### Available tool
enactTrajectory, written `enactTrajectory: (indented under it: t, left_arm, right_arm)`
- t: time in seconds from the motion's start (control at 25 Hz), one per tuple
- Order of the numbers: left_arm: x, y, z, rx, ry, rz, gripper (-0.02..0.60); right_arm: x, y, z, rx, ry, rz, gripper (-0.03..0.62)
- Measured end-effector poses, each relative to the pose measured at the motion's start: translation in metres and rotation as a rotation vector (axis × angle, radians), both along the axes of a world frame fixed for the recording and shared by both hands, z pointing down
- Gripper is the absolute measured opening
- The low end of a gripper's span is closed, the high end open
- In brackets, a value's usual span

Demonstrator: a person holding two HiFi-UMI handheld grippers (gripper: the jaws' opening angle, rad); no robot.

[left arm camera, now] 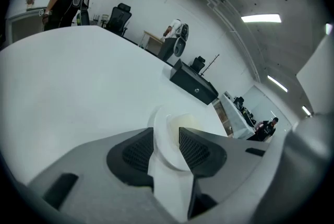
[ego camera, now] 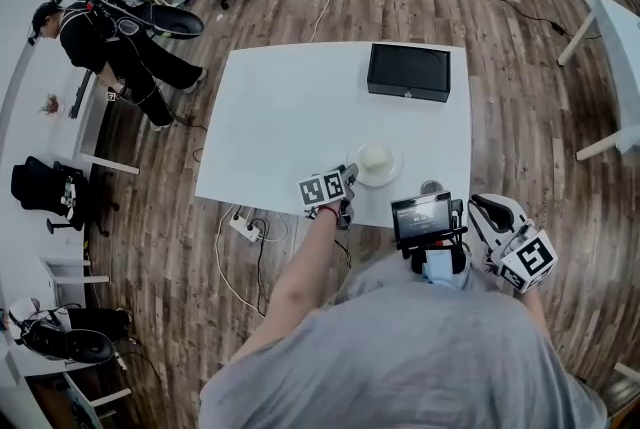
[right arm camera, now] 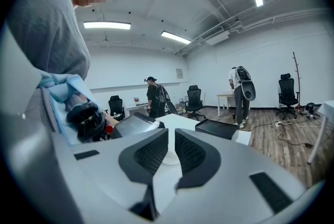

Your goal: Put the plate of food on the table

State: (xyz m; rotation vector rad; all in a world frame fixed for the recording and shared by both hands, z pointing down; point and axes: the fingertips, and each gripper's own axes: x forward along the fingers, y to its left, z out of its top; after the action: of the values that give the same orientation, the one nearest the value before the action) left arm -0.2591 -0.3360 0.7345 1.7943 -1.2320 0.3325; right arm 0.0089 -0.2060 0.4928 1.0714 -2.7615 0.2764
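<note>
**White plate down on the tabletop, left jaws spread about its rim**

White and round, the plate (ego camera: pixel 378 165) sits flat on the tabletop (ego camera: pixel 290 117), close to the near edge and nearer the right near corner than the left. A pale mound of food (ego camera: pixel 376 156) lies in its middle.

The left gripper (ego camera: pixel 350 174) reaches in over the near edge to the plate's left side. In the left gripper view its jaws are spread wide, with the plate's rim (left arm camera: pixel 169 152) passing between the two dark pads and the food (left arm camera: pixel 183 121) just beyond them. The pads stand to either side of the rim and do not pinch it.

The right gripper (ego camera: pixel 487 207) hangs off the tabletop, just past the right near corner and beside the person's body. In the right gripper view its jaws (right arm camera: pixel 171 137) are drawn together, with only a thin slit between them, and they hold nothing.

A black box (ego camera: pixel 408 71) lies at the far right corner, well apart from the plate. The rest of the tabletop's left half is bare white. Around it runs a wood floor (ego camera: pixel 520 97), where another person (ego camera: pixel 110 47) bends at a shelf off to the left.
</note>
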Motion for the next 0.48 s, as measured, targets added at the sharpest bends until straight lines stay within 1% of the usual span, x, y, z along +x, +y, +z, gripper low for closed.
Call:
enactTrajectory:
  t: [0.12, 0.32, 0.48]
  left_arm:
    - [0.001, 0.004, -0.027, 0.082, 0.003, 0.044, 0.138]
    - [0.008, 0.019, -0.081, 0.238, 0.048, 0.111, 0.138]
    - [0.022, 0.041, -0.112, 0.323, 0.043, 0.166, 0.138]
  right_arm:
    - [-0.001, 0.000, -0.003, 0.015, 0.002, -0.009, 0.034]
    - [-0.007, -0.001, -0.008, 0.041, 0.007, -0.029, 0.034]
    - [-0.007, 0.000, -0.009, 0.057, -0.001, -0.041, 0.034]
